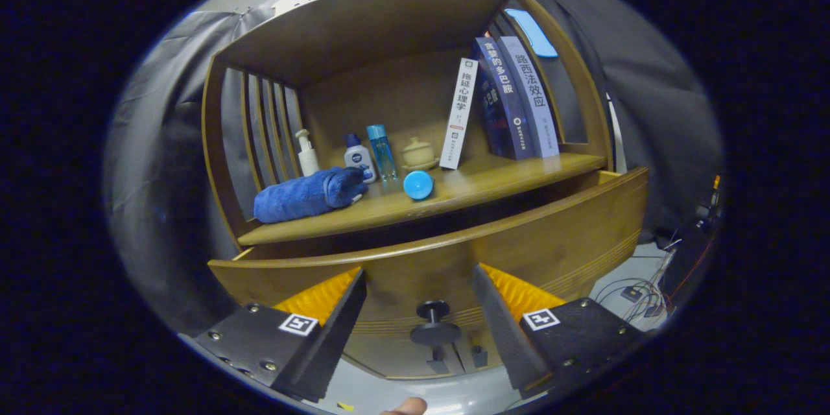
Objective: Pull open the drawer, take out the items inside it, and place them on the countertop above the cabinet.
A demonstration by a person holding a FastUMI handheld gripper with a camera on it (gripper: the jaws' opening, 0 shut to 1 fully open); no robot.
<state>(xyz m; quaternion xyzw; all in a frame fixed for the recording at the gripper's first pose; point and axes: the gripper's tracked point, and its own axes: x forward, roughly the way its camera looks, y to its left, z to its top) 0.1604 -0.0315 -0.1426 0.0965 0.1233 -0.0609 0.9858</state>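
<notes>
Far back on the left stand a white pump bottle [307, 153], a white bottle with a blue cap [358, 157] and a slim blue bottle [382, 151]. A small cream lidded pot [418, 153] stands just right of them. Three books [502, 100] lean at the far right. Cables [639, 295] lie on the floor [642, 259], low at the right.

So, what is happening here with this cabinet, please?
A person is holding a gripper in front of a wooden cabinet. Its fingers are open, with the dark drawer knob between them, untouched. The drawer is pulled out a little; what is inside cannot be seen. On the countertop above are a rolled blue towel, small bottles, a blue ball and books.
</notes>
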